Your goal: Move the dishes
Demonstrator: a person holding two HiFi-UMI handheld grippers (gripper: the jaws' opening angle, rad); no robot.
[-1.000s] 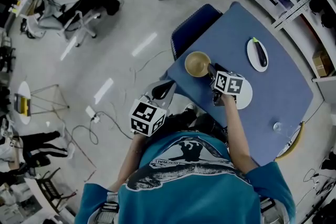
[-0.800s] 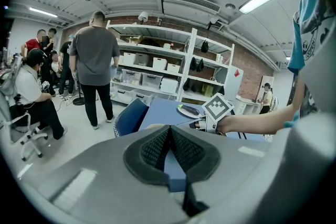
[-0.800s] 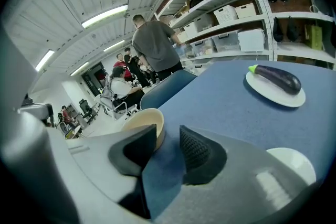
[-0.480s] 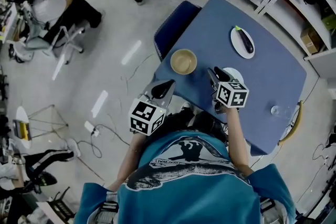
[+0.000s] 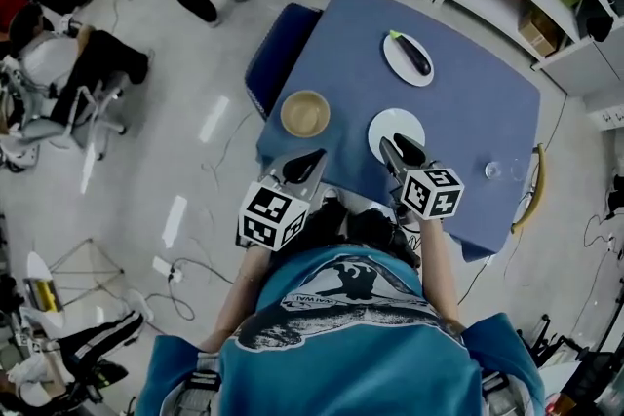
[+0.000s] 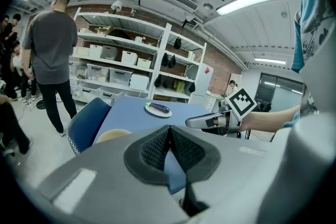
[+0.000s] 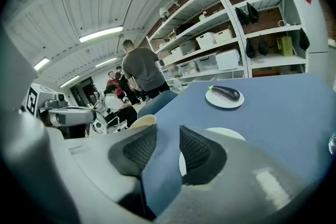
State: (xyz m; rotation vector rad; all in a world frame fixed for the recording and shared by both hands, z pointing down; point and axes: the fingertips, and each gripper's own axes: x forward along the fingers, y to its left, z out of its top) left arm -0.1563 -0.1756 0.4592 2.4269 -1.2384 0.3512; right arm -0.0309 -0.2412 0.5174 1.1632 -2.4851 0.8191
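Observation:
A blue table (image 5: 458, 102) holds a tan bowl (image 5: 305, 113), an empty white plate (image 5: 398, 126) and a far plate (image 5: 405, 63) with a dark eggplant (image 5: 413, 55). My right gripper (image 5: 395, 149) hovers over the near edge of the empty plate, jaws slightly open with nothing between them. In the right gripper view the gripper (image 7: 168, 136) has the white plate (image 7: 227, 134) just ahead, the bowl (image 7: 143, 121) to the left and the eggplant (image 7: 226, 92) beyond. My left gripper (image 5: 310, 163) is shut and empty at the table's near edge, below the bowl (image 6: 113, 135).
A clear glass (image 5: 494, 170) stands near the table's right edge. A blue chair (image 5: 276, 54) is pushed against the table's left side. A person (image 6: 51, 55) stands beyond the chair, and shelves (image 7: 231, 39) with boxes line the far wall.
My right gripper has drawn away from the bowl's rim and now sits over the near edge of the empty plate. The left gripper has stayed put.

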